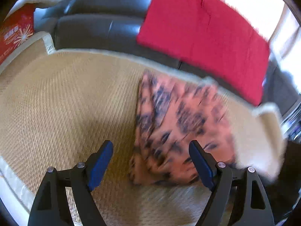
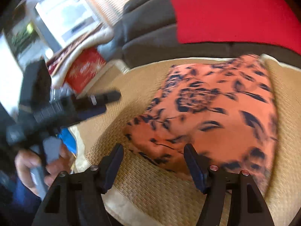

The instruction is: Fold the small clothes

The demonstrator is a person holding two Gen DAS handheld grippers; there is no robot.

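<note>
A salmon-pink garment with a dark floral print [image 1: 178,122] lies folded flat on a woven straw mat [image 1: 65,103], toward the mat's far right side. My left gripper [image 1: 150,150] hovers open over the garment's near left edge, nothing between its blue pads. In the right wrist view the same garment [image 2: 216,109] spreads ahead of my right gripper [image 2: 153,152], which is open above the cloth's near corner without pressing it. The left gripper [image 2: 94,101] shows blurred at the left, held by a hand [image 2: 32,165]. Both views are motion-blurred.
A dark leather sofa [image 1: 105,24] runs behind the mat, with a red cushion cover [image 1: 203,37] draped on it. A red printed box [image 2: 84,69] and a pale blanket [image 2: 88,39] sit at the mat's far left corner. The mat has a beige cloth border [image 2: 120,205].
</note>
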